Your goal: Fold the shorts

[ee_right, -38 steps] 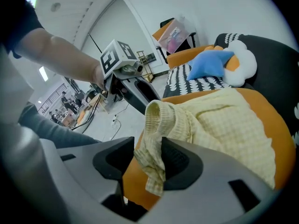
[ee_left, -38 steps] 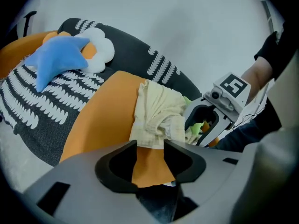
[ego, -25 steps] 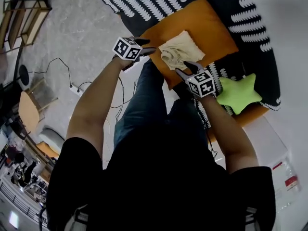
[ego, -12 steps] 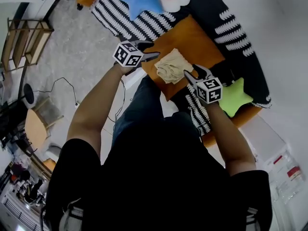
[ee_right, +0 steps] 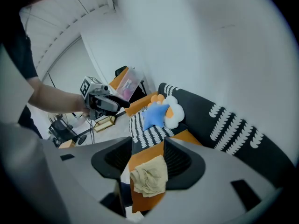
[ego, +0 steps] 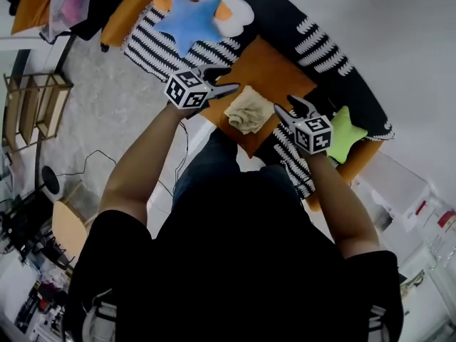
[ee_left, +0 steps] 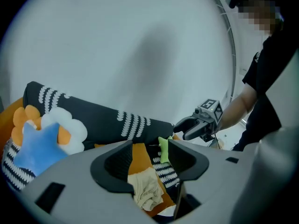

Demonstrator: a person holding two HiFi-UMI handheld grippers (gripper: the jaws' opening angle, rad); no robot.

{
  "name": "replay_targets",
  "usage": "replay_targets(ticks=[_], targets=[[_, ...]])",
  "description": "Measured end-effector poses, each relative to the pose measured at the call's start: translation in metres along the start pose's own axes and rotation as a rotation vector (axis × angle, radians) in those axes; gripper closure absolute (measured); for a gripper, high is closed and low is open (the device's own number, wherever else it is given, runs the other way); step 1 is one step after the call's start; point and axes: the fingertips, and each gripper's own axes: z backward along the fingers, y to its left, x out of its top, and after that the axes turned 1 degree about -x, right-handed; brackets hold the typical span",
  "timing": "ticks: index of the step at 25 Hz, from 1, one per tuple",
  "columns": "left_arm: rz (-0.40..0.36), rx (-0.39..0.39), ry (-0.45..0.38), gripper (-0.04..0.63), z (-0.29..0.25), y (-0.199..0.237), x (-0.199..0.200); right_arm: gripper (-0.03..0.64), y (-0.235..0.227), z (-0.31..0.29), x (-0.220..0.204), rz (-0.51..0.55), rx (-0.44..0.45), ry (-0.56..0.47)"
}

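**Shorts between and beneath two empty tongs**

Left tongs (ego: 231,78): jaws held apart, nothing gripped. Right tongs (ego: 285,105): jaws held apart, nothing gripped. Shorts (ego: 249,110): crumpled and unfolded, laid on the orange cushion (ego: 274,66), seen between both tongs and below them. Neither side is judged nearer. No long axis can be made out.

The right gripper (ee_right: 147,158) holds its 2 fingers (ee_right: 180,161) apart and empty above crumpled beige shorts (ee_right: 150,176) on an orange cushion (ee_right: 145,201).

One arm of the green star cushion (ego: 348,135) seems hidden behind the right gripper (ego: 287,107).
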Motion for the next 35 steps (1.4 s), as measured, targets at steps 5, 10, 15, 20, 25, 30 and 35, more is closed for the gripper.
replay_targets(ticks=[5,10,15,20,25,30,35], targets=[[-0.050,-0.047,0.000,0.339,0.005,-0.005,0.024,0.395,0.006,0.019,0.020,-0.030,-0.050,-0.034],[-0.090,-0.081,-0.001,0.339,0.014,-0.009,0.047,0.407,0.009,0.041,0.046,-0.080,-0.109,-0.088],[-0.120,-0.121,0.030,0.339,0.018,-0.021,0.061,0.416,0.010,0.062,0.069,-0.131,-0.160,-0.156],[-0.161,-0.163,0.050,0.337,0.019,-0.032,0.077,0.420,0.006,0.082,0.086,-0.151,-0.202,-0.218],[-0.208,-0.171,0.038,0.337,0.012,-0.033,0.097,0.420,-0.016,0.093,0.095,-0.155,-0.250,-0.267],[-0.249,-0.133,0.004,0.331,-0.004,-0.004,0.109,0.420,-0.049,0.079,0.088,-0.174,-0.272,-0.319],[-0.258,-0.120,-0.022,0.330,-0.008,-0.032,0.143,0.420,-0.058,0.131,0.095,-0.167,-0.309,-0.325]])
